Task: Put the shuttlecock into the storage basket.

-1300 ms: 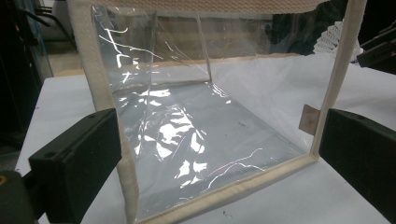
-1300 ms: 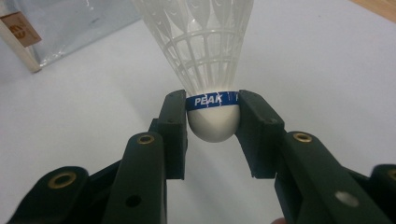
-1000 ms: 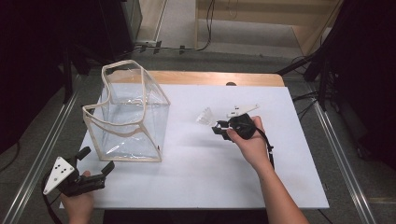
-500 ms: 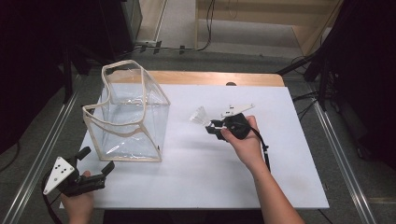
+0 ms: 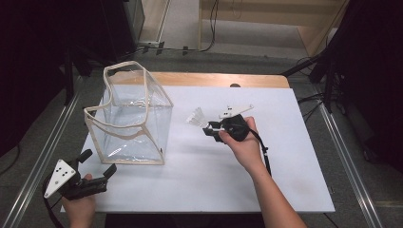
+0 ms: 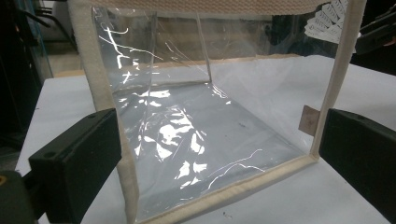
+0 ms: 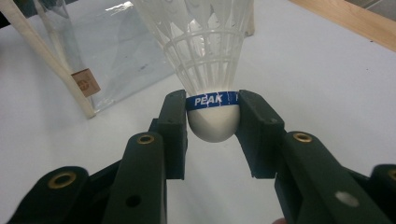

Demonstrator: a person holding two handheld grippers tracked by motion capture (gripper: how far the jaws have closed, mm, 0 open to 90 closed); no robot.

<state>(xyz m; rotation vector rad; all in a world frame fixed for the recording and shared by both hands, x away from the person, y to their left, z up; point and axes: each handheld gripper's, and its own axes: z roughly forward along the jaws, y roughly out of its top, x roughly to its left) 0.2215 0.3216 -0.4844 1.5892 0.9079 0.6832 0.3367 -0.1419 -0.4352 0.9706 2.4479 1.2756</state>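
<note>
The right gripper [image 5: 212, 127] had carried the shuttlecock [image 5: 196, 116] leftward, nearer the clear bag [image 5: 130, 118], likely its destination. Its jaws pinched the cork head; the long axis ran along the jaws, skirt pointing at the bag. The left gripper [image 5: 97, 165], jaws spread, waited at the table's [image 5: 294, 156] near-left corner.

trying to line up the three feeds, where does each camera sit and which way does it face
High view: above the person's side of the table, looking forward and down; both forearms, the left tool and right tool show.
Left gripper view: rides on the left tool, looking between its wide-apart jaws at the clear bag.
Right gripper view: rides on the right tool, looking along jaws shut on the shuttlecock.
Shared: all three show the bag and the shuttlecock on the white table.
</note>
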